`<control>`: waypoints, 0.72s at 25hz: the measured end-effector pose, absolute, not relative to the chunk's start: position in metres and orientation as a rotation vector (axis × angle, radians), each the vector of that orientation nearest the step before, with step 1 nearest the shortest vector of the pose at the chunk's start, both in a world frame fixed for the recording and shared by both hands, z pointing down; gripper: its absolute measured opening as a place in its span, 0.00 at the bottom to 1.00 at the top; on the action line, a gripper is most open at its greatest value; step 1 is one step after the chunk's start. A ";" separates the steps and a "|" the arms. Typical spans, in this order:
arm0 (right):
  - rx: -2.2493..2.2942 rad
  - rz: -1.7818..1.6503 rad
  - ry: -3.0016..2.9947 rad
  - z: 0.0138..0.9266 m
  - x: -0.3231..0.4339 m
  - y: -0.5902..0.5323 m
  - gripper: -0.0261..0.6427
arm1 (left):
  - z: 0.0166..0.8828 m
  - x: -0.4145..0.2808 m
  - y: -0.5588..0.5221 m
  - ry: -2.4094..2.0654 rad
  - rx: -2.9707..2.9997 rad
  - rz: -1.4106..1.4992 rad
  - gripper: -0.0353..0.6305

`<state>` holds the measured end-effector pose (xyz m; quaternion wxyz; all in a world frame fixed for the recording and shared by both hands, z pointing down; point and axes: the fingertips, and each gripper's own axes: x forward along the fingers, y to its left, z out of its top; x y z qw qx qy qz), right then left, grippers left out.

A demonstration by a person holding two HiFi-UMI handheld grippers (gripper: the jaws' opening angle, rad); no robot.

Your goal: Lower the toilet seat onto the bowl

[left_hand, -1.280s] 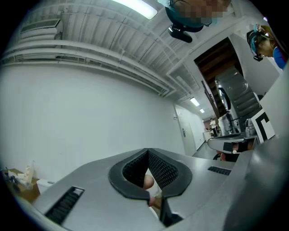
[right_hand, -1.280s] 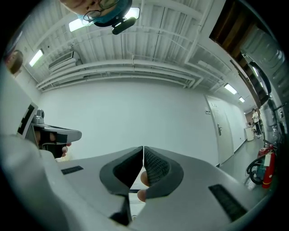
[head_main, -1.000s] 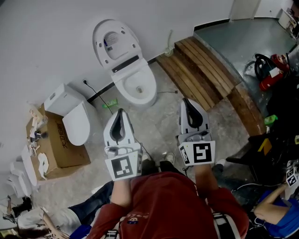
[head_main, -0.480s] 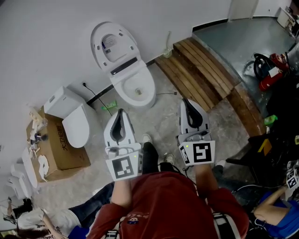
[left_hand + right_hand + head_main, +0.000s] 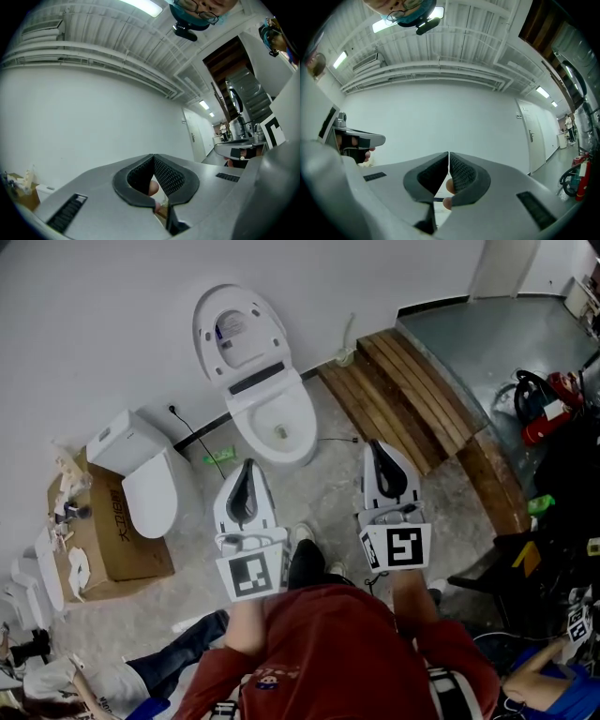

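A white toilet stands against the wall in the head view. Its seat and lid (image 5: 242, 334) are raised together and lean back on the wall, above the uncovered bowl (image 5: 278, 425). My left gripper (image 5: 246, 465) hovers over the floor just short of the bowl's front, shut and holding nothing. My right gripper (image 5: 377, 443) is level with it to the right of the bowl, also shut and holding nothing. In the left gripper view the jaws (image 5: 153, 157) meet at the tip, and they do the same in the right gripper view (image 5: 448, 153); both views face the white wall, and the toilet is hidden.
A second toilet (image 5: 142, 474) rests on a cardboard box (image 5: 111, 538) at the left. A wooden platform (image 5: 417, 395) and a metal floor plate (image 5: 506, 324) lie to the right, with a red extinguisher (image 5: 551, 395) beyond. A green object (image 5: 217, 456) and a cable lie by the bowl.
The person has stepped forward, a shoe now showing between the grippers. The toilet sits slightly further right in view. Both grippers stay shut and hold their places.
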<state>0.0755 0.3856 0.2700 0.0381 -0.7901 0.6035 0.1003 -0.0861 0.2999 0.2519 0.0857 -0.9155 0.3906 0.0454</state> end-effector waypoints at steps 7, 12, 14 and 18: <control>-2.421 0.350 1.920 0.266 0.080 0.333 0.07 | 0.252 -0.081 0.253 1.221 -2.725 0.176 0.07; -2.418 0.354 1.954 0.264 0.086 0.286 0.07 | 0.251 -0.078 0.209 1.253 -2.721 0.186 0.07; -2.413 0.358 1.971 0.262 0.087 0.266 0.07 | 0.249 -0.077 0.191 1.264 -2.720 0.192 0.07; -2.411 0.364 1.993 0.258 0.087 0.228 0.07 | 0.246 -0.078 0.155 1.277 -2.717 0.202 0.07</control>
